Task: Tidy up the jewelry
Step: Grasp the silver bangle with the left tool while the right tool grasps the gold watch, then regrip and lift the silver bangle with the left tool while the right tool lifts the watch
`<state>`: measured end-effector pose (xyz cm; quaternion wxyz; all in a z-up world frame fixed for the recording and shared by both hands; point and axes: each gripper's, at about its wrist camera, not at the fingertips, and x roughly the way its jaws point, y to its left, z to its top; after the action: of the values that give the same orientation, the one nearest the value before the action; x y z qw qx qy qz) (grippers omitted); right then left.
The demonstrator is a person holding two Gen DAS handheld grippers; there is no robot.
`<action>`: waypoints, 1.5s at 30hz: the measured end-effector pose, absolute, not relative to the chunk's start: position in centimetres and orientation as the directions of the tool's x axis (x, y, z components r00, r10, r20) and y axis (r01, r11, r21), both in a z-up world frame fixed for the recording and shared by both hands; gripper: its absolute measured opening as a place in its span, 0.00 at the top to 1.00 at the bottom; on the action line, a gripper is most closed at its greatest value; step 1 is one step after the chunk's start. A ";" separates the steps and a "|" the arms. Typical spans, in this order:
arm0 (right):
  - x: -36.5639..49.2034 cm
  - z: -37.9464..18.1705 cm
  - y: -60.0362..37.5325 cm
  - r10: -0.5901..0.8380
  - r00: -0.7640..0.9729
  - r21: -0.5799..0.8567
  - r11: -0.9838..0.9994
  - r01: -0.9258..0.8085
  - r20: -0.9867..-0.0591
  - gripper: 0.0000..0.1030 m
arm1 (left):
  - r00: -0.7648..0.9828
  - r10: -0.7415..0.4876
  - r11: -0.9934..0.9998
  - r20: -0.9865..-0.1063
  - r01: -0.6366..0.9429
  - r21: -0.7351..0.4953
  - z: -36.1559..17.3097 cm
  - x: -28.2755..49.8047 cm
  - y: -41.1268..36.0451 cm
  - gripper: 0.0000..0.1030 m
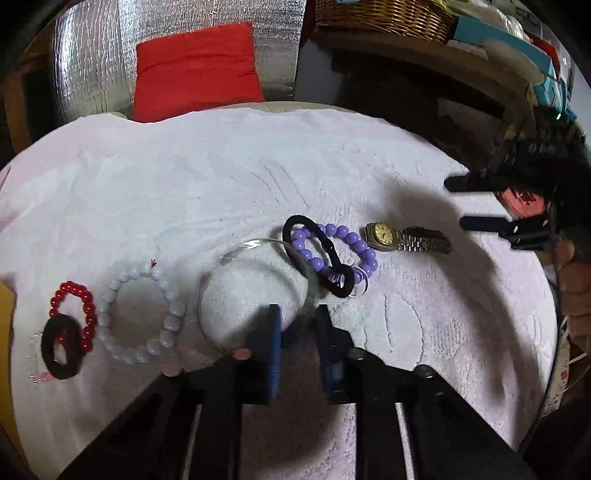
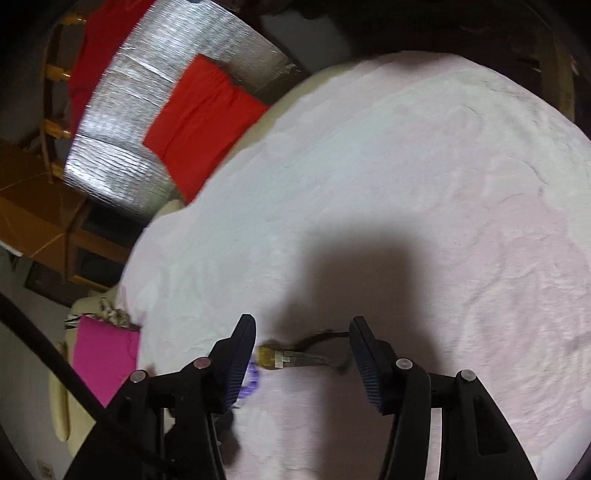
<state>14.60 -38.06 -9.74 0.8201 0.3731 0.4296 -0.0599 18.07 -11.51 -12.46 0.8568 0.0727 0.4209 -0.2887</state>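
Observation:
Jewelry lies in a row on a white towel [image 1: 258, 166]. From left: a black hair tie [image 1: 61, 347] over a red bead bracelet [image 1: 79, 295], a pale blue bead bracelet [image 1: 144, 314], a clear glass bangle [image 1: 255, 291], a purple bead bracelet [image 1: 332, 247] under a second black hair tie [image 1: 317, 251], and a gold-faced watch [image 1: 402, 238]. My left gripper [image 1: 299, 325] straddles the bangle's right rim with a narrow gap. My right gripper [image 2: 303, 339] is open above the watch [image 2: 295, 356]; it also shows in the left wrist view [image 1: 458, 203].
A red cushion [image 1: 195, 70] leans on silver foil behind the table. A wicker basket [image 1: 384, 14] and boxes sit on a shelf at the back right. A pink item [image 2: 99, 362] lies off the towel's left edge.

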 end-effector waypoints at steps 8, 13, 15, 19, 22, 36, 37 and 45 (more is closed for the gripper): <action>15.5 -10.1 -36.4 0.269 0.586 0.549 0.748 0.373 -0.764 0.45 | 0.388 -0.512 0.787 -0.767 0.570 -0.237 -12.2 17.4 -10.0 0.95; 16.0 -10.7 -34.2 0.338 0.543 0.579 0.728 0.366 -0.769 0.45 | 0.385 -0.533 0.780 -0.753 0.568 -0.262 -11.1 16.4 -8.4 0.96; 15.4 -11.3 -34.1 0.370 0.528 0.607 0.690 0.394 -0.765 0.45 | 0.394 -0.534 0.780 -0.749 0.571 -0.256 -10.8 16.0 -7.9 0.96; 14.2 -12.1 -34.3 0.356 0.533 0.618 0.634 0.466 -0.768 0.45 | 0.399 -0.537 0.781 -0.743 0.569 -0.259 -10.5 15.6 -7.0 0.95; 14.0 -12.8 -35.5 0.312 0.557 0.615 0.596 0.516 -0.770 0.46 | 0.409 -0.536 0.783 -0.739 0.567 -0.255 -10.4 15.8 -6.9 0.95; 14.9 -15.1 -37.4 0.202 0.665 0.658 0.506 0.558 -0.719 0.85 | 0.410 -0.560 0.762 -0.720 0.597 -0.253 -12.0 16.0 -9.2 0.54; 15.1 -14.9 -37.0 0.194 0.662 0.648 0.523 0.554 -0.724 0.85 | 0.406 -0.554 0.763 -0.727 0.597 -0.248 -12.3 16.2 -9.4 0.65; 15.0 -12.5 -36.6 0.145 0.701 0.617 0.619 0.487 -0.699 0.89 | 0.395 -0.579 0.753 -0.714 0.594 -0.282 -12.2 16.1 -9.3 0.97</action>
<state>15.00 -36.60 -12.49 0.8189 0.4241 0.3725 -0.1043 16.14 -9.32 -12.15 0.8350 0.0091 0.4235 -0.3511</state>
